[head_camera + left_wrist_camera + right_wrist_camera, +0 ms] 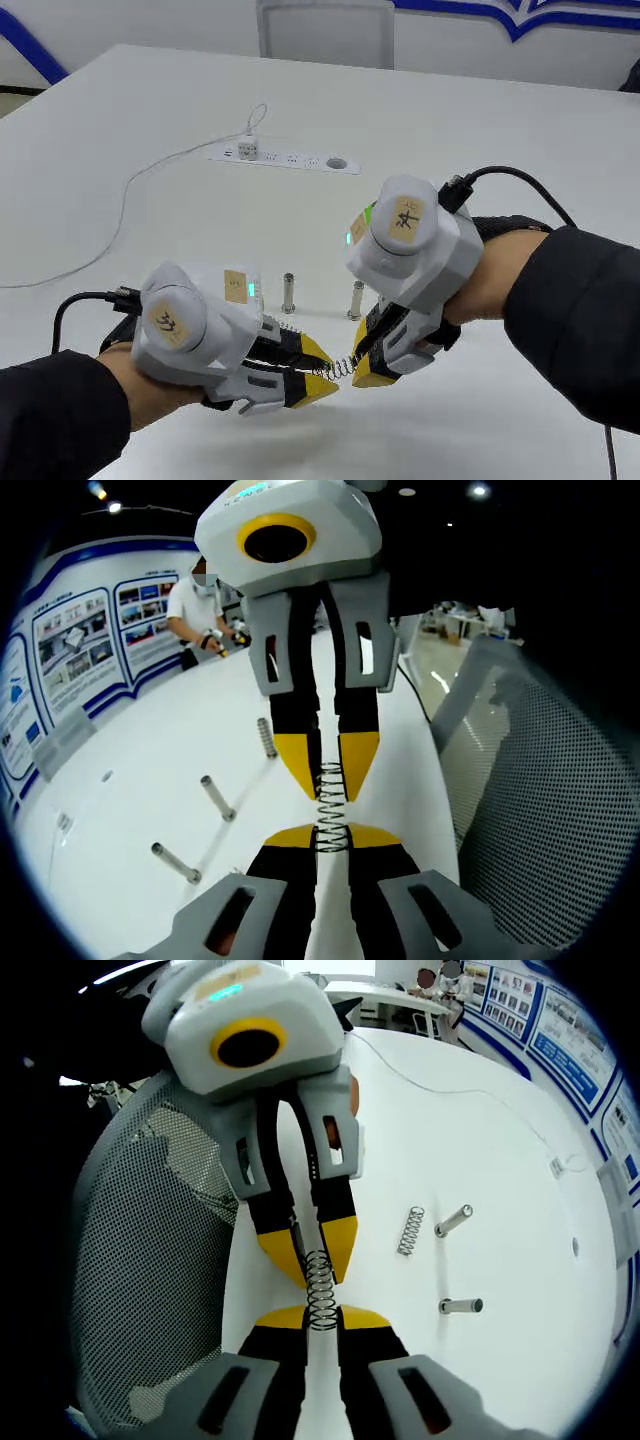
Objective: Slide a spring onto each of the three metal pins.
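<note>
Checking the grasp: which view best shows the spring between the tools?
Left gripper view: the spring is central, coils distinct end to end. The right gripper view shows it shorter; the head view, tiny.

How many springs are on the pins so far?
Done: nothing for sure. One metal pin and another metal pin stand bare. In hand: the left gripper and right gripper both pinch one spring between them. Left: that spring, plus a second spring beside the pins; I cannot tell whether a pin is inside it.
</note>
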Tool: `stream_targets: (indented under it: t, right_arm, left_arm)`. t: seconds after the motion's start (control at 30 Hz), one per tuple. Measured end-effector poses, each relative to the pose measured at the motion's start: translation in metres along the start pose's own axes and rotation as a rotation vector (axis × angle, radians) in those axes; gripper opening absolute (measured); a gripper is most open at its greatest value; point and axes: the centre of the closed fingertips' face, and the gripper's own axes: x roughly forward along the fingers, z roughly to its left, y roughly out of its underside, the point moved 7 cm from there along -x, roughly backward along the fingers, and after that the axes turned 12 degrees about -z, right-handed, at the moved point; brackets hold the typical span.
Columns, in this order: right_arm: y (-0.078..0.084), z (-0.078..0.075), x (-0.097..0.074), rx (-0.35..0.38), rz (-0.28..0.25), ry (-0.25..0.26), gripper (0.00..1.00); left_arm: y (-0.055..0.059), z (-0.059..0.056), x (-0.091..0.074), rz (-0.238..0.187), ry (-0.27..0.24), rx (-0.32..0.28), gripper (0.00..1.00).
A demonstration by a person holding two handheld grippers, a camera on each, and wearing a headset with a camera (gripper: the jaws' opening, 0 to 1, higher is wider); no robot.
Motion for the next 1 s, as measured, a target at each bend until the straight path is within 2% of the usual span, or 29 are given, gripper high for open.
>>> stream_targets:
  t: [0.33,0.73,1.0]
  right_arm:
    - [-0.016,0.001,-0.002,-0.024,-0.041,0.002,0.12]
    - [-0.032,0.002,-0.001,-0.055,-0.06,0.007,0.12]
    - [-0.035,0.002,0.001,-0.062,-0.064,0.008,0.12]
  left_arm:
    - [0.001,0.002,-0.002,-0.003,-0.012,-0.01,0.11]
    - [-0.001,0.004,-0.002,-0.028,-0.024,-0.026,0.11]
    - [0.0,0.004,-0.002,-0.031,-0.028,-0.026,0.11]
